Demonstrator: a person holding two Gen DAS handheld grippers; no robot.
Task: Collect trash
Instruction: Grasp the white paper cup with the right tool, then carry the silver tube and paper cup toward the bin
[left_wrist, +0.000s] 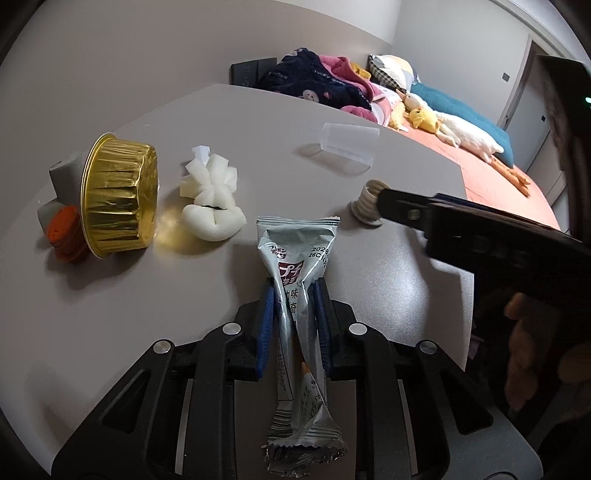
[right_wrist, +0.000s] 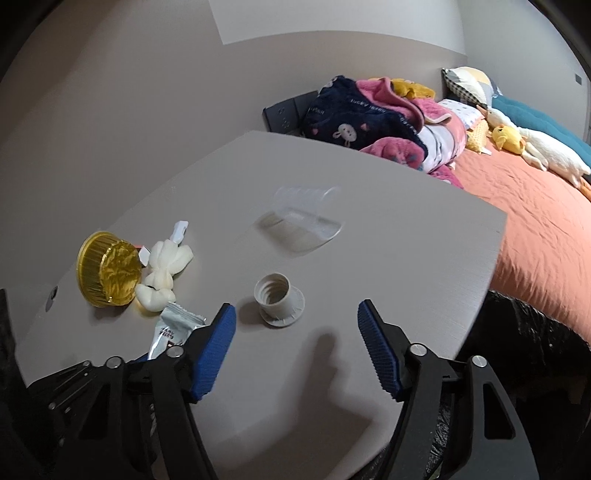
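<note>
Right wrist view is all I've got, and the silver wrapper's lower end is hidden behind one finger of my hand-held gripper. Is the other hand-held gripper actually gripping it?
Observer: Yes. In the left wrist view, the left hand-held gripper is shut on the silver wrapper, with the blue pads pinching its middle.
Operator: Is anything hidden behind the gold foil cup?
Observer: Yes. An orange object and a grey block lie against it, on the side away from the white foam.
</note>
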